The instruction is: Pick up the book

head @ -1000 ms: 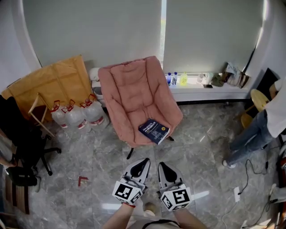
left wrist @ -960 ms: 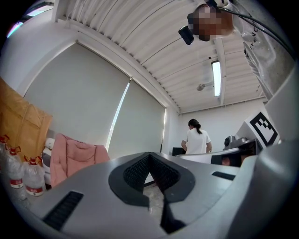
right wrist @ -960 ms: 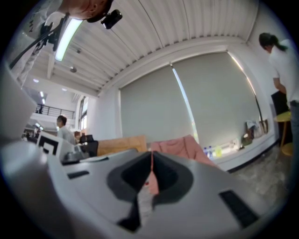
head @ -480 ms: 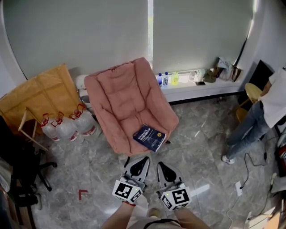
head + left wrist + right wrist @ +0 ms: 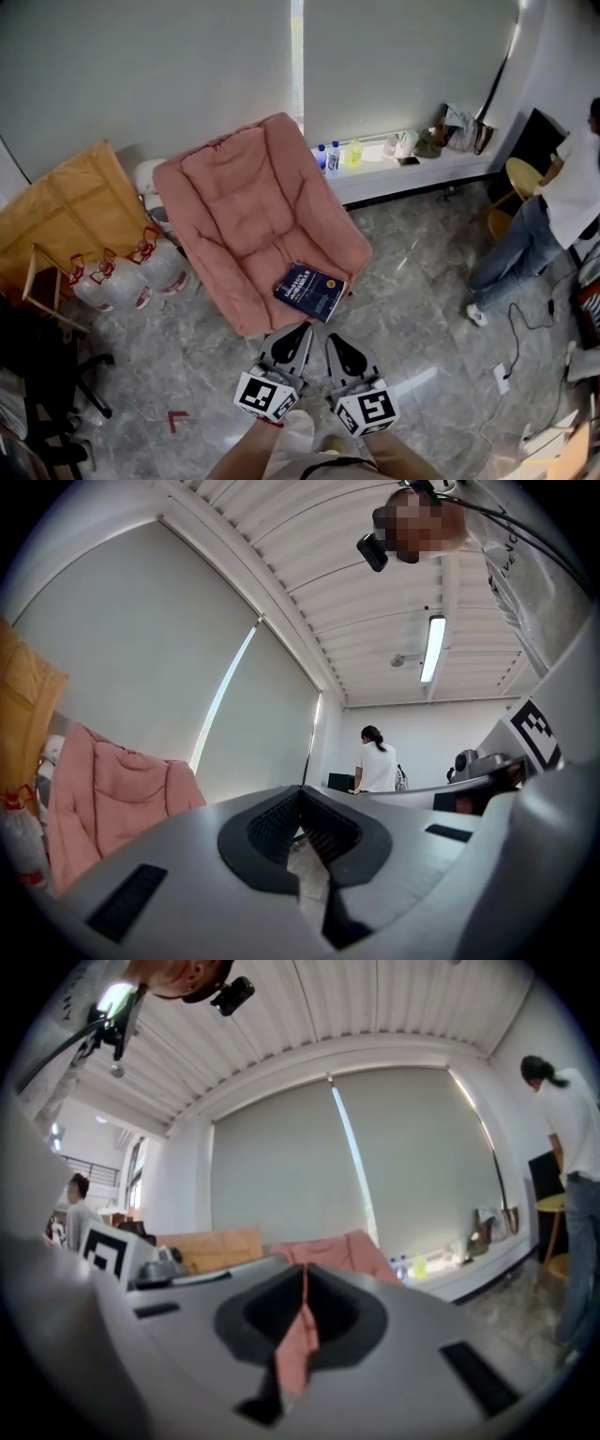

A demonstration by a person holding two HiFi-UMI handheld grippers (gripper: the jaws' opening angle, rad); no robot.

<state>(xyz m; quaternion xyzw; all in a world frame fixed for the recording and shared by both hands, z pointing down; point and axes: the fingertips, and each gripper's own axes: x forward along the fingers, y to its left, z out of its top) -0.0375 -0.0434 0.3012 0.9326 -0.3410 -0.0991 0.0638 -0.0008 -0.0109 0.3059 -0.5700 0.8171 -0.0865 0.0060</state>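
2 grippers are sitting side by side at the lower centre of the head view, the left gripper (image 5: 298, 336) and the right gripper (image 5: 336, 341), both aiming up the frame at the book (image 5: 310, 292). Each gripper view is showing its jaws pressed together with nothing between them, so both are needing to spread before any grasp. The book is lying flat, dark blue cover up, just above the gripper tips in the frame, on the front part of the seat of the pink padded chair (image 5: 246, 202). It is looking like a fairly thick paperback: moderately heavy, probably flexing if lifted by 1 corner, its smooth cover likely slipping. The soft cushion is probably giving beneath it, letting a jaw slide under. The edge facing the grippers is seeming the best place to pinch, deep across cover and pages.
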